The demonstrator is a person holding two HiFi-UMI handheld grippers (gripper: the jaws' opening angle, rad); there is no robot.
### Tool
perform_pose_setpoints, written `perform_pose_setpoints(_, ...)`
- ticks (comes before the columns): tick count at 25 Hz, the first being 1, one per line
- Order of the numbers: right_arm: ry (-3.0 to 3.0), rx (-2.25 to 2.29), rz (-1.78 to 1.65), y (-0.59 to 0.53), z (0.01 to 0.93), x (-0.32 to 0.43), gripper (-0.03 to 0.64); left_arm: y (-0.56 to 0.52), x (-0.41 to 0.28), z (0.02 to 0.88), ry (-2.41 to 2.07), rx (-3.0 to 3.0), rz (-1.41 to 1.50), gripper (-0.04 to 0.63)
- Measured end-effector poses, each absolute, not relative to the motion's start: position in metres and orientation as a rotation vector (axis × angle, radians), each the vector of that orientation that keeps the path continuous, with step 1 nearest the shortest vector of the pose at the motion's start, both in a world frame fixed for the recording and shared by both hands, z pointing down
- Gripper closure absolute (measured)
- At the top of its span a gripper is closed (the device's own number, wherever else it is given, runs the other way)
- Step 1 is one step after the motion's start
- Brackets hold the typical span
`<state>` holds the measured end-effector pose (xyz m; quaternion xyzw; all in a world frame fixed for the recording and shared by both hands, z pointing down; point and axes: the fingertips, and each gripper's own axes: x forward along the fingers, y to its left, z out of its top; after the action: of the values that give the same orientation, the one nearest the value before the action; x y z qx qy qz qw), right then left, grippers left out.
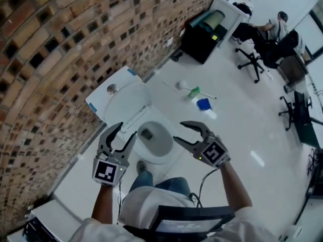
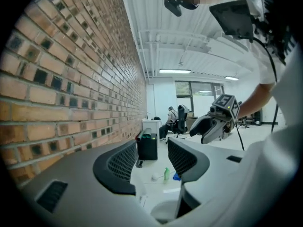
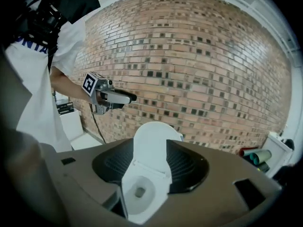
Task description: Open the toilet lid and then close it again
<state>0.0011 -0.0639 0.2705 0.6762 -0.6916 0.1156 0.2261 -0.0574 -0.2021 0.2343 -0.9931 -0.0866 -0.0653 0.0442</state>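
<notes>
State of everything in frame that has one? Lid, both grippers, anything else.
toilet lid: raised, upright against the tank.
bowl: uncovered.
left gripper: jaws apart, nothing between them.
right gripper: jaws apart, nothing held, not touching the lid.

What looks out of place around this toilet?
The toilet, its lid raised, stands in an open office by a brick wall, with a person seated nearby. Scattered on the floor beyond are a green bottle, a blue item and a white-tipped stick.
</notes>
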Motion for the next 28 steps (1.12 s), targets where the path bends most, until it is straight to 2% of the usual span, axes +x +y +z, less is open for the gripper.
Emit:
perform_pose_setpoints(8,-2.218,1.482,0.230,-0.115,0.293,0.106,0.405,-0.176,-0.029,0.242,0.199,-3.088,-0.226,0.393)
perform_pose_setpoints(13,-2.353,1.233,0.215,-0.130,0.312,0.144,0.405,-0.151,-0.025,0.270,0.599,-3.130,-0.286,0.393)
perform_pose_setpoints(19,-2.374,1.061,0.232,-0.164,0.352,0.157,0.380,-0.139,-0.019,0.293,0.768,-3.143,-0.270,0.393)
perform_pose_setpoints(28,-2.342,1.046,0.225,-0.312,0.402,0.153,0.333,-0.150,-0.043,0.339,0.782,-3.080,-0.387,0.393)
